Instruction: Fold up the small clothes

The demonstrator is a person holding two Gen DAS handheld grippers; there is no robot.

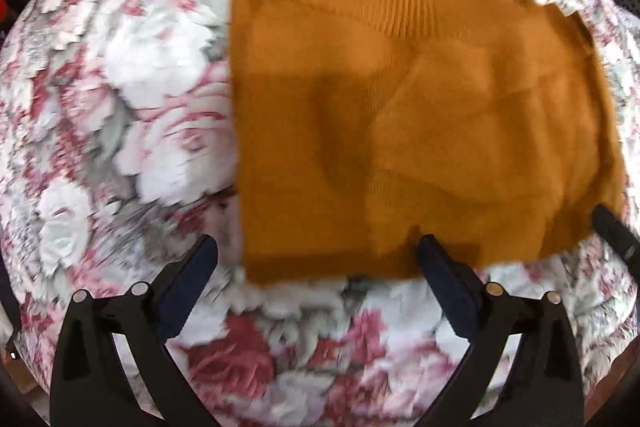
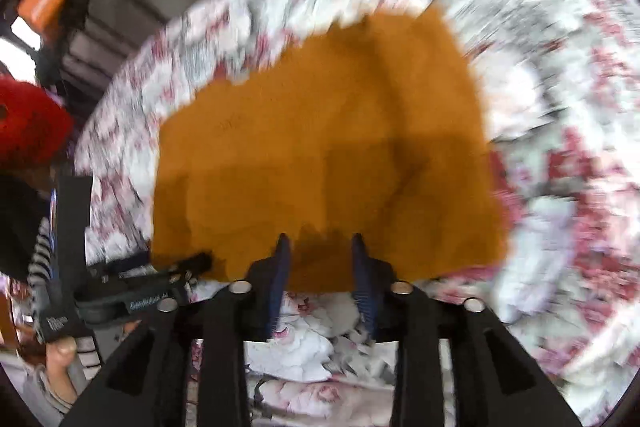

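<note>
Hovering spread wide and empty, the left hand-held gripper (image 1: 316, 247) sits at the near hem of the folded mustard-yellow knitted garment (image 1: 420, 131) on the floral-clothed surface (image 1: 120, 107); the right hand-held gripper (image 2: 320, 247) stands part-open, released. Regrasp both near corners evenly before folding again.

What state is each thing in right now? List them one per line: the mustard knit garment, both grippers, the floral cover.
Mustard knit garment: lying folded on the cover, layers overlapping, held by neither gripper.
Left gripper: wide open, empty, over the garment's near edge.
Right gripper: partly open, nothing pinched, tips at the garment's near edge.
Floral cover: spread under the garment, blurred in both views.
</note>
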